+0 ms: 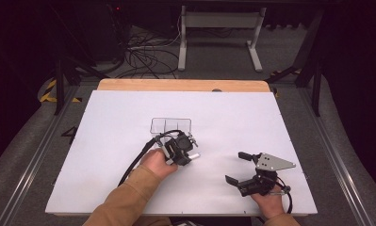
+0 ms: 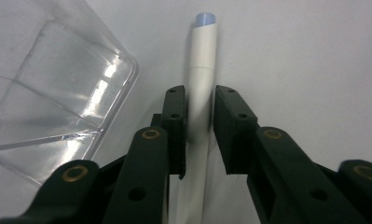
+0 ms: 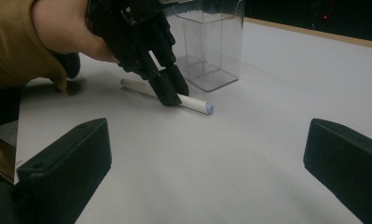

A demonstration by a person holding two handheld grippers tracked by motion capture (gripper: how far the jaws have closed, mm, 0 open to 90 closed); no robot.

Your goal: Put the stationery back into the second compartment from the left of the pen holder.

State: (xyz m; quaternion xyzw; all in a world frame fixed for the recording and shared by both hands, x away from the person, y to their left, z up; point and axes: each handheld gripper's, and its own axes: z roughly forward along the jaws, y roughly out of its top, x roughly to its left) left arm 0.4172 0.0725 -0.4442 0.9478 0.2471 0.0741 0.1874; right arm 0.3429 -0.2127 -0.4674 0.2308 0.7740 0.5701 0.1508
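Note:
A white marker with a pale blue end cap lies flat on the white table top, just in front of a clear plastic box. My left gripper points down at the marker, and its black jaws press on the barrel from both sides near the middle. The right gripper view has that grip at centre left, with the marker sticking out toward the box. My right gripper rests low near the table's front right, open wide, with nothing between its jaws.
The clear box stands close to the left of my left jaw, with a divider inside. A wooden board edge runs along the far side of the table. Beyond it are cables and a white stand's legs on the floor.

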